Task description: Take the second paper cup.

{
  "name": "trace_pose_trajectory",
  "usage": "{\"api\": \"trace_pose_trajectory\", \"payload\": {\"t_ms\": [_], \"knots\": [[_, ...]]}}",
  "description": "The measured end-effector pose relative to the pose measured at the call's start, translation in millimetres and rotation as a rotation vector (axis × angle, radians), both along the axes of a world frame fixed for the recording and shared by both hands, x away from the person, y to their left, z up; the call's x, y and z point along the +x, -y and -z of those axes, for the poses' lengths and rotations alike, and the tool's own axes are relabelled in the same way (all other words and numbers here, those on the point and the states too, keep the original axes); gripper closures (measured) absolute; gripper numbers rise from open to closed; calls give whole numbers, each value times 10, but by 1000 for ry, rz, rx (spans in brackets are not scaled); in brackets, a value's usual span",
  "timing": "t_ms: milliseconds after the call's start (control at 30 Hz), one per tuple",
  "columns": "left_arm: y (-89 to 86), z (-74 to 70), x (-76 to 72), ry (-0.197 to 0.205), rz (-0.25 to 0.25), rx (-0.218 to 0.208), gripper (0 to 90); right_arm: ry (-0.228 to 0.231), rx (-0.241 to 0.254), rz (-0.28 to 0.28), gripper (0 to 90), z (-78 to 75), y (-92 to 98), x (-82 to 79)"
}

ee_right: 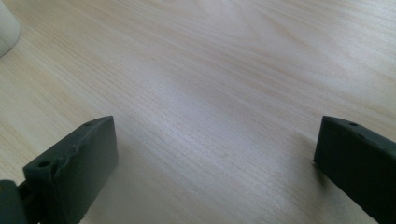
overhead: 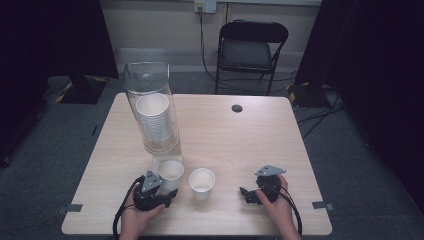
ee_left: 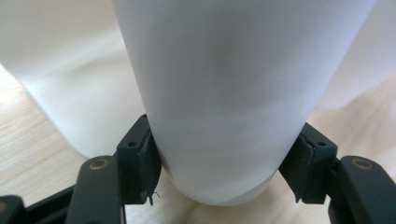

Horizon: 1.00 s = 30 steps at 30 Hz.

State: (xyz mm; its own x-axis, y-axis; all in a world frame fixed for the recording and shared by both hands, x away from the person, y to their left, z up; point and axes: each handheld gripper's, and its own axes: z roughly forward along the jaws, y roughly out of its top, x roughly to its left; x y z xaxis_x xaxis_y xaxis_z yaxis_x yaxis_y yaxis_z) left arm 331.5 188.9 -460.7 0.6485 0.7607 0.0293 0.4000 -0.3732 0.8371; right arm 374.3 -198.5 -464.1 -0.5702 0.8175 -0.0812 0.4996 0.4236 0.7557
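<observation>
Black jaws of the left gripper pinched a white paper cup near its base, just above the table beside another cup; squeezing harder could crush its thin wall.

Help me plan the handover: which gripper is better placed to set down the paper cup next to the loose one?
Left. The left gripper already has its pads clamped on the paper cup, just beside the loose cup. The right gripper rests open on the table, holding nothing.
</observation>
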Motion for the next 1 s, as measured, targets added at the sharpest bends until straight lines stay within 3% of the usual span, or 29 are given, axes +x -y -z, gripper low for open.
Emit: {"api": "trace_pose_trajectory", "payload": {"t_ms": [267,533,833,1000], "knots": [[49,40,-87,-13,43,5,365,0,0,-1,0,0,0,0],[95,73,-111,-32,80,52,362,0,0,0,0,0,0,0],[119,132,-142,-38,97,18,351,0,0,0,0,0,0,0],[119,125,-134,-45,114,22,349,0,0,0,0,0,0,0]]}}
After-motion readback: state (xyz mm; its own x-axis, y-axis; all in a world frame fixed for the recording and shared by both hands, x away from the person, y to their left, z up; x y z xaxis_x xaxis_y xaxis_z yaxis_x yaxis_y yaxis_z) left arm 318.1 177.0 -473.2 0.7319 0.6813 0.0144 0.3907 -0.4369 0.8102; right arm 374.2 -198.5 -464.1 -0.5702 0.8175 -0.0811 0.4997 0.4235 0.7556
